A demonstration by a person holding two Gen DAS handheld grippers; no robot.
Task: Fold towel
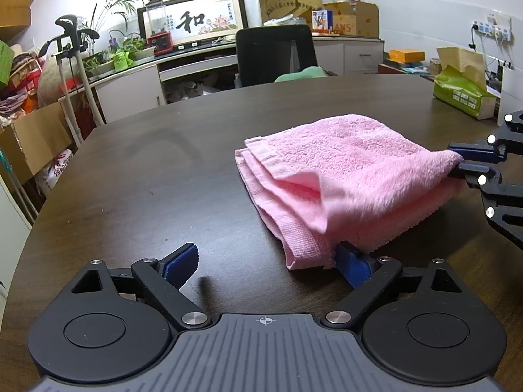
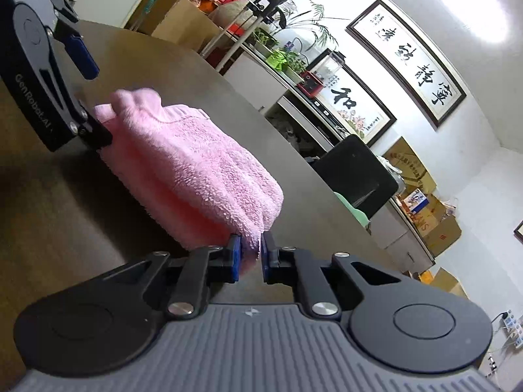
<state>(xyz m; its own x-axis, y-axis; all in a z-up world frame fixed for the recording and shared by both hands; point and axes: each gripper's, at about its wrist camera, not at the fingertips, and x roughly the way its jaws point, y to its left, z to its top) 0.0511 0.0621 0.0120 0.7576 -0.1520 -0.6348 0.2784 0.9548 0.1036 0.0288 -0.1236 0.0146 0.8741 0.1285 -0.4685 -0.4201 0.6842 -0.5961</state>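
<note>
The folded pink towel [image 1: 343, 176] lies on the dark desk [image 1: 163, 179]. The right claw [image 2: 250, 254] pinches its corner; the left claw [image 1: 268, 261], lettered "GenRobot.AI", is spread wide at its near edge. A framed "和" scroll [image 1: 196, 21] stands far left.

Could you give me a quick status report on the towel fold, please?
Left gripper open, one finger under towel corner. Right gripper shut on towel edge. Towel folded on table. Nothing obstructing.

The right claw [image 2: 251, 254] pinches the pink towel's [image 2: 196, 163] near corner; the left claw [image 2: 85, 98], at ten o'clock, stands spread wide above the tabletop [image 2: 228, 104].
</note>
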